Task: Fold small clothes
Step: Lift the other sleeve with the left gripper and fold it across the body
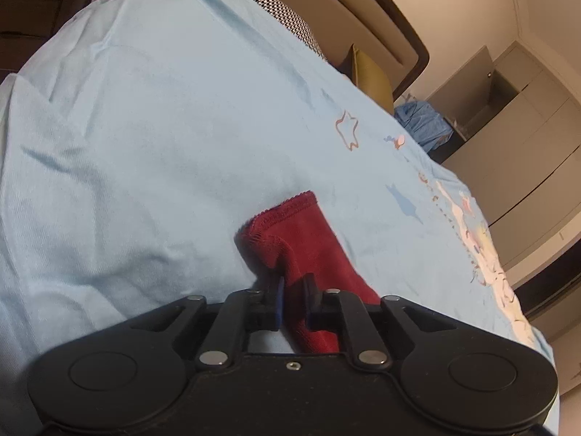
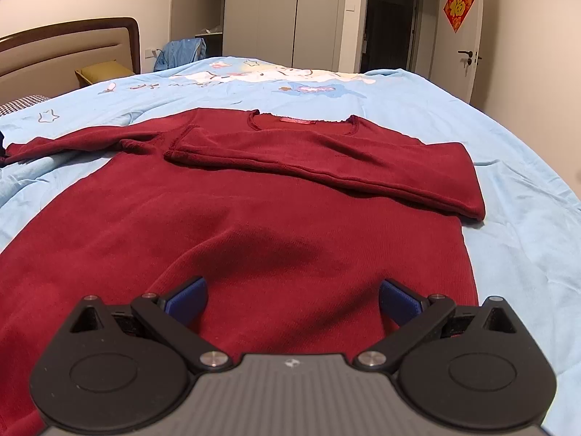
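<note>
So, dark red long-sleeve knit top [image 2: 232, 225] spread flat on the bed [image 2: 526, 196], neckline at the far end, hem at the near end. Right sleeve [image 2: 326, 167] already folded across the chest; left sleeve [image 2: 72, 141] stretched out toward the far left over the light blue sheet.

Left gripper [image 1: 292, 290] pinched nearly closed on that left sleeve's cuff [image 1: 290, 218], scalloped edge poking out past the fingers. Right gripper [image 2: 292, 301] spread wide, holding nothing, hovering just over the near part of the body panel.

Handling guess: light, soft, floppy, probably a bit stretchy, so zero stiffness to count on. Will sag and drag wherever unsupported, and likely to cling to the sheet a little rather than slide. Nothing fragile, though the fine trim could snag.

Best spots to grab, probably: cuff or hem edges and the shoulder seam, pinching a full fold of fabric rather than a single layer, then laying it over instead of pulling.
</note>
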